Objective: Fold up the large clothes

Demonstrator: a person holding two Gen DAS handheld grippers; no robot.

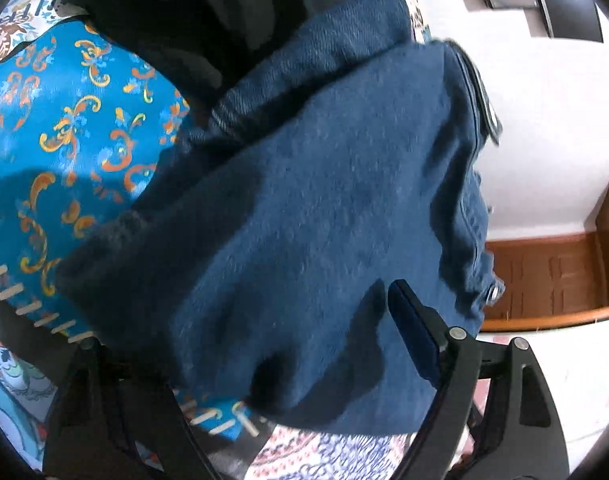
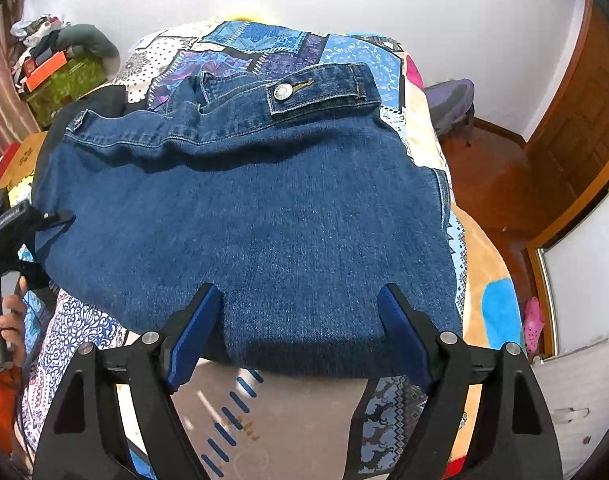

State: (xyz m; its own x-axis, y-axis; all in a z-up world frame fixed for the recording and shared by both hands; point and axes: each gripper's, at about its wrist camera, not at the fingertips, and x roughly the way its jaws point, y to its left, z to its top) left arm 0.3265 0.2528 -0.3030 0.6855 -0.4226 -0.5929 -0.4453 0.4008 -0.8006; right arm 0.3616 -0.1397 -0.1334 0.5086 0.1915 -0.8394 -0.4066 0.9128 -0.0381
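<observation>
Here, a blue denim jacket [image 2: 244, 216] lies folded into a broad block on a bed covered by a patchwork quilt [image 2: 264, 48]. In the right wrist view the jacket fills the middle of the quilt, its buttoned waistband tab with a metal button [image 2: 282, 91] at the far edge and its smooth folded edge nearest the camera. The right gripper [image 2: 300, 320] sits at that near edge with its fingers spread wide; both blue pads [image 2: 404, 336] rest against the denim, one at each side of a wide stretch of the fold, and nothing is pinched between them. Left of the jacket, the other tool's black body and a bit of the person's hand [image 2: 12, 320] show at the quilt's side.

In the left wrist view the jacket [image 1: 324, 220] is seen from its side, close and blurred, draped over the left gripper [image 1: 264, 360]. Only one blue pad [image 1: 414, 336] is visible, lying against the cloth; the other finger is hidden under the denim, so I cannot tell how far this gripper is open or whether it has hold of the fabric. Beyond the jacket a dark garment [image 1: 176, 12] lies on the quilt's bright blue patch with orange scrolls [image 1: 64, 120]. A wooden door [image 2: 576, 128] stands right of the bed.
</observation>
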